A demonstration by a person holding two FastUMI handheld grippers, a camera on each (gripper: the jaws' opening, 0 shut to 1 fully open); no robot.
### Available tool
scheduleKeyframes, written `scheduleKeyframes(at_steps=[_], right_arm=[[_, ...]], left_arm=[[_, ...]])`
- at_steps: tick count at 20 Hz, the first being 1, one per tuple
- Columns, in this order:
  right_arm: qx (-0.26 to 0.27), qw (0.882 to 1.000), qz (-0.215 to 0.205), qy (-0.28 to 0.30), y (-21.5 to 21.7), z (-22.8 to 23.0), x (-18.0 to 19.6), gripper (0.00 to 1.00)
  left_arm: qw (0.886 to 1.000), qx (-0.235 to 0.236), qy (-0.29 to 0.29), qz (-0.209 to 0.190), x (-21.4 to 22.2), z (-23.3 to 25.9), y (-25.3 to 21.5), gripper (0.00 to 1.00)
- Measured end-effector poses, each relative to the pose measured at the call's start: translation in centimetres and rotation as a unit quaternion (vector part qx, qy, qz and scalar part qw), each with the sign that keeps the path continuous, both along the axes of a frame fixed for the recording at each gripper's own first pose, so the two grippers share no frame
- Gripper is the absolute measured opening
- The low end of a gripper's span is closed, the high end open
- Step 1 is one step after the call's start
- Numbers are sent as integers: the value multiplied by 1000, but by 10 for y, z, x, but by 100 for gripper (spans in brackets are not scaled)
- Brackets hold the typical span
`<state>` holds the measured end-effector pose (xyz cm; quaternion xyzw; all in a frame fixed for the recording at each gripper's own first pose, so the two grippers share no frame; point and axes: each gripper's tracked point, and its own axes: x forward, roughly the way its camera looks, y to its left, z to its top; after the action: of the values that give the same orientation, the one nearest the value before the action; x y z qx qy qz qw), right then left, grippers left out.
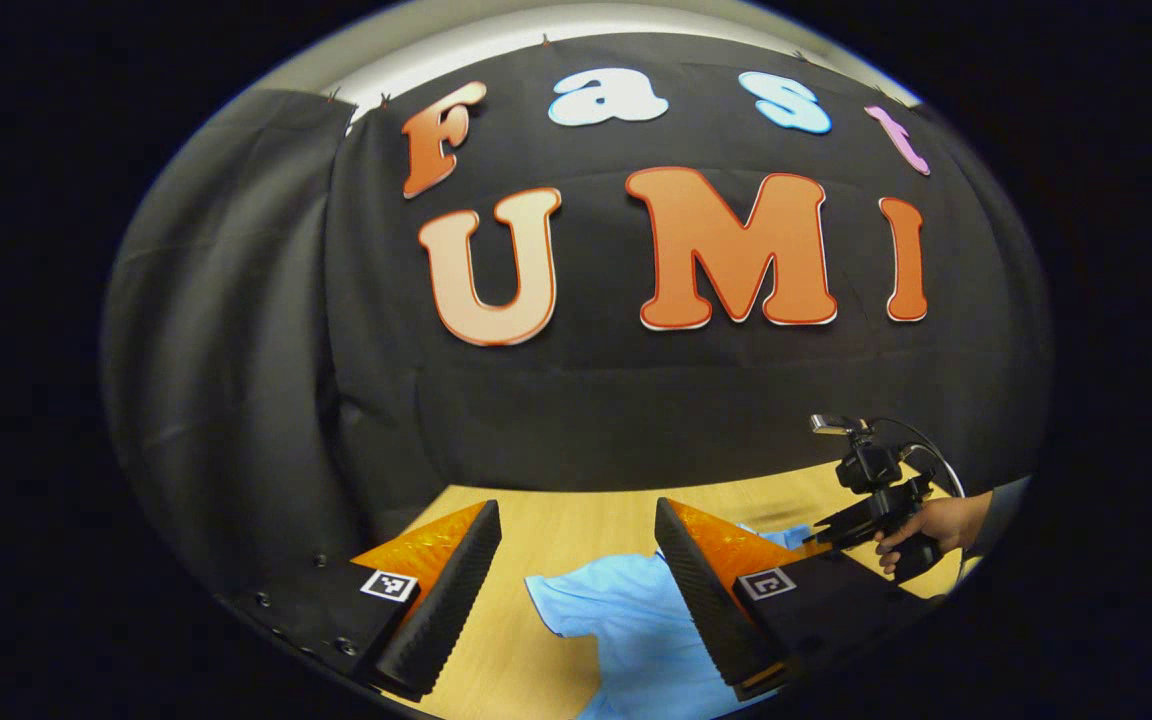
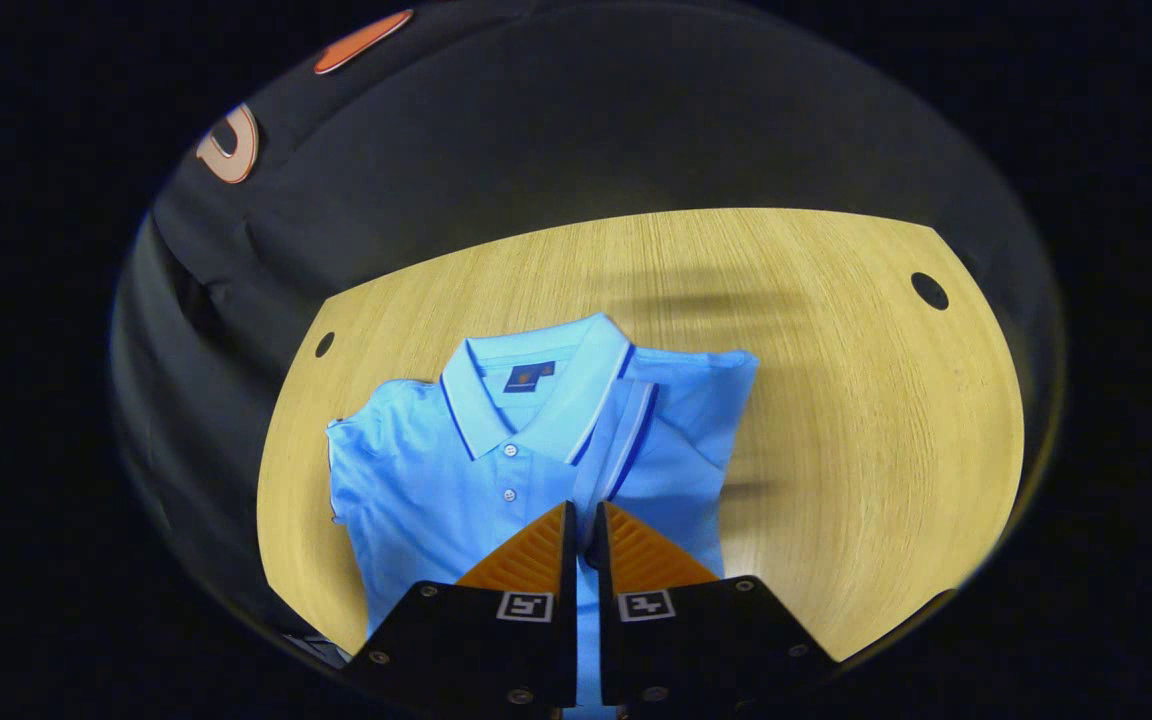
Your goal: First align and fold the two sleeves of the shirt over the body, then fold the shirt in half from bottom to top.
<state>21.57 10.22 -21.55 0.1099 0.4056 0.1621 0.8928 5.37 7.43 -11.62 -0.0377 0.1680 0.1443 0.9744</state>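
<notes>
A light blue polo shirt (image 2: 436,480) lies face up on the wooden table (image 2: 856,400), collar toward the far side. In the right gripper view one sleeve (image 2: 666,400) is folded over the body, its striped cuff running down to my right gripper (image 2: 584,520), which is shut on that cuff low over the shirt. The other sleeve (image 2: 346,440) lies spread out flat at the left. In the left gripper view my left gripper (image 1: 576,510) hangs open above the table with the shirt (image 1: 626,620) below it. The right gripper (image 1: 836,530) and the hand (image 1: 936,525) holding it show at the right.
The table has two round holes, one far right (image 2: 929,290) and one far left (image 2: 324,344). Black cloth (image 1: 586,420) closes off the back and the left side. Bare wood (image 2: 886,480) stretches to the right of the shirt.
</notes>
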Motion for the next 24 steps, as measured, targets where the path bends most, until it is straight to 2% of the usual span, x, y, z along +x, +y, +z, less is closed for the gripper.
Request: scheduleKeyframes(at_steps=[4,6,9,10,12,13,14,15,20,21,22,24], right_arm=[[14,999,-12,-37,17,34,-18,8],[8,999,-24,-48,14,44,-28,16],[-7,995,-55,-80,0,59,-43,23],[-13,994,-64,-88,-7,63,-50,22],[-25,991,-80,-101,-20,68,-65,42],[-33,990,-88,-108,-28,70,-74,47],[-42,988,-95,-114,-36,71,-83,55],[-51,986,-101,-120,-45,71,-92,58],[-48,983,-117,-132,-69,68,-134,80],[-49,982,-124,-134,-75,66,-139,82],[-51,981,-130,-136,-80,66,-143,84],[-53,980,-138,-136,-90,63,-151,86]], left_arm=[[998,-37,30,-51,21,-32,30,100],[995,-58,47,-70,28,-47,40,100],[985,-109,103,-86,35,-87,50,100],[980,-124,124,-90,36,-102,52,98],[972,-144,162,-91,43,-130,59,98],[968,-154,178,-92,43,-142,63,96],[962,-168,194,-90,46,-155,65,98],[956,-185,210,-88,48,-166,67,96],[920,-255,295,-36,55,-225,81,99],[912,-265,312,-29,57,-235,80,96],[905,-271,327,-25,58,-245,80,100],[889,-275,366,-9,58,-265,78,98]])
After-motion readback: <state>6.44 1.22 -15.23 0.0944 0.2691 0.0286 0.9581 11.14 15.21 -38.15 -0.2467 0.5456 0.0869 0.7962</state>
